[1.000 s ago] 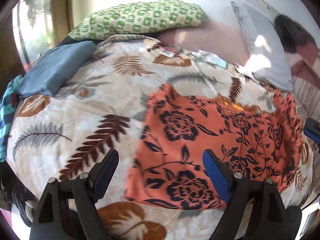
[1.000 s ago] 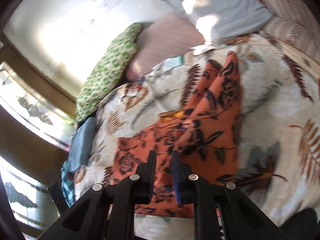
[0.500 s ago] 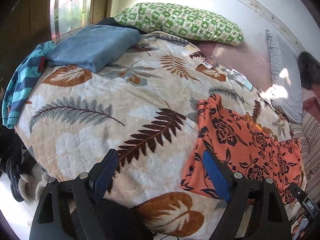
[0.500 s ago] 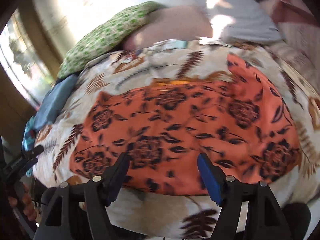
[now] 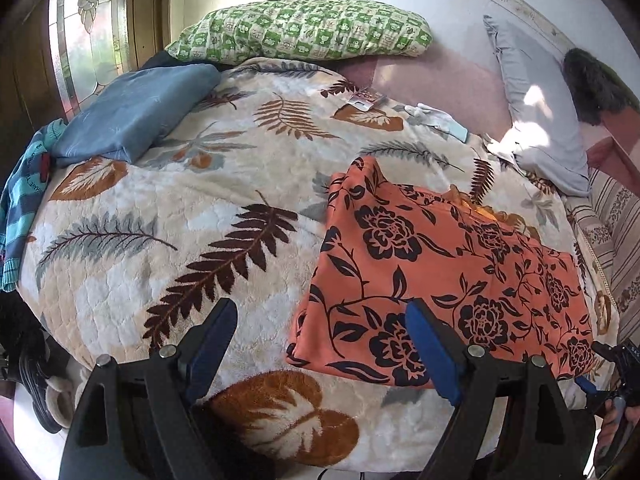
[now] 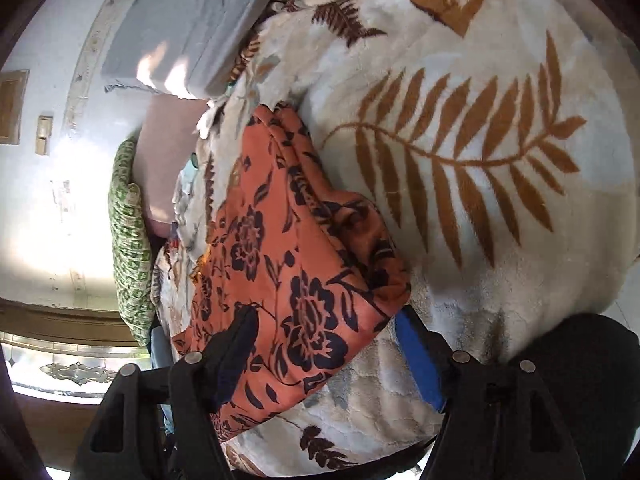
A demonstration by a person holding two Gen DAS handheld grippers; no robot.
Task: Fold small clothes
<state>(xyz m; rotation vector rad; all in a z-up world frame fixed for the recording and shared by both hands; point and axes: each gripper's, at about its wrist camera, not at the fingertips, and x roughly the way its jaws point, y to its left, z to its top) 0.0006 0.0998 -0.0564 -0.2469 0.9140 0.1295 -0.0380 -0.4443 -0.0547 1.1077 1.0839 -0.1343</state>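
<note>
Left wrist view looks down on a bed covered by a cream blanket (image 5: pixel 168 240) printed with leaves, where a green checked pillow (image 5: pixel 304 34) and a grey pillow (image 5: pixel 536 120) lie along the far wall and a folded blue cloth (image 5: pixel 132 116) sits at the far left. An orange garment (image 5: pixel 440 280) with black flowers lies flat on the blanket's near right part, folded into a rough rectangle. The left gripper (image 5: pixel 320 340) hangs spread wide above the garment's near left corner, pinching nothing, while the right gripper (image 6: pixel 328 356) is also spread, its fingers either side of the garment's near right edge without pressing it.
</note>
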